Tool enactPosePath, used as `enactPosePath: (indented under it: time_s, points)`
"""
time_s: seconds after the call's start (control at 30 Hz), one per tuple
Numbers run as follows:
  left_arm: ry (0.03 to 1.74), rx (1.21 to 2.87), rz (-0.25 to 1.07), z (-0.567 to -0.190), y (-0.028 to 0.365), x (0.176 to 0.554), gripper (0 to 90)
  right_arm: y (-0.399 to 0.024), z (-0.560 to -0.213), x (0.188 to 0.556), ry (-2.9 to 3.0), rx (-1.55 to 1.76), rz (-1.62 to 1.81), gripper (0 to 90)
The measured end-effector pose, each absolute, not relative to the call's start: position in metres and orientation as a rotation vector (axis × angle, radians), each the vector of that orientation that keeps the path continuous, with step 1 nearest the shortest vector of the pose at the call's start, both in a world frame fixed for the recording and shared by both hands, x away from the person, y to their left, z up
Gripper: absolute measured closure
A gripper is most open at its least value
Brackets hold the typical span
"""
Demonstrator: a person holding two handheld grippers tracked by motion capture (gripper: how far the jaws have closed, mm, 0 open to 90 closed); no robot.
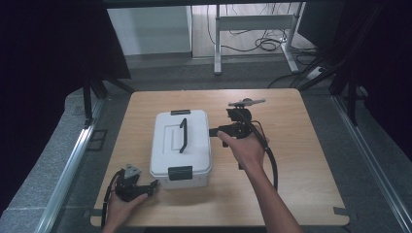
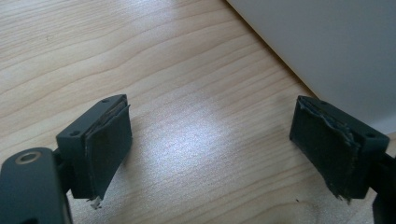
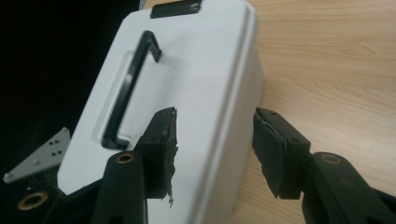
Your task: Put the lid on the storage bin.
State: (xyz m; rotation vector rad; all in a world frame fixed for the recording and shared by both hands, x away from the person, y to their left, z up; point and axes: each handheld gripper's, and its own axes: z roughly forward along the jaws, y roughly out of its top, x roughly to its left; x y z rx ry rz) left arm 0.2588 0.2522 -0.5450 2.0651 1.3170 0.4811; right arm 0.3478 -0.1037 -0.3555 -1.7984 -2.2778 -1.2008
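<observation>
I held both grippers open: the left gripper [image 1: 154, 185] at the box's [image 1: 180, 145] 7 o'clock corner, the right gripper [image 1: 212, 131] at 3 o'clock. Both latches [image 1: 180, 172] looked fastened, so nothing appeared started.

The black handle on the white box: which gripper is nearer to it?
Right. The right gripper is at the box's right edge, level with the handle. The left gripper is low by the box's near-left corner.
</observation>
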Motion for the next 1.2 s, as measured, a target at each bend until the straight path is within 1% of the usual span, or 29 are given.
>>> enactPosePath:
  time_s: [0.23, 0.7, 0.93, 1.2]
  points:
    - [1.317, 2.063, 0.483, -0.545, 0.252, 0.259, 12.8, -0.142, -0.376, 0.333, -2.256, -1.792, -1.265, 46.0]
    - [1.316, 2.062, 0.485, -0.545, 0.252, 0.259, 12.9, -0.196, -0.438, 0.297, -2.235, -1.792, -1.313, 43.9]
    - [1.315, 2.062, 0.484, -0.545, 0.252, 0.259, 13.0, -0.212, -0.460, 0.283, -2.244, -1.789, -1.301, 42.1]
    - [1.316, 2.062, 0.485, -0.545, 0.252, 0.259, 13.0, -0.214, -0.463, 0.284, -2.262, -1.764, -1.316, 41.7]
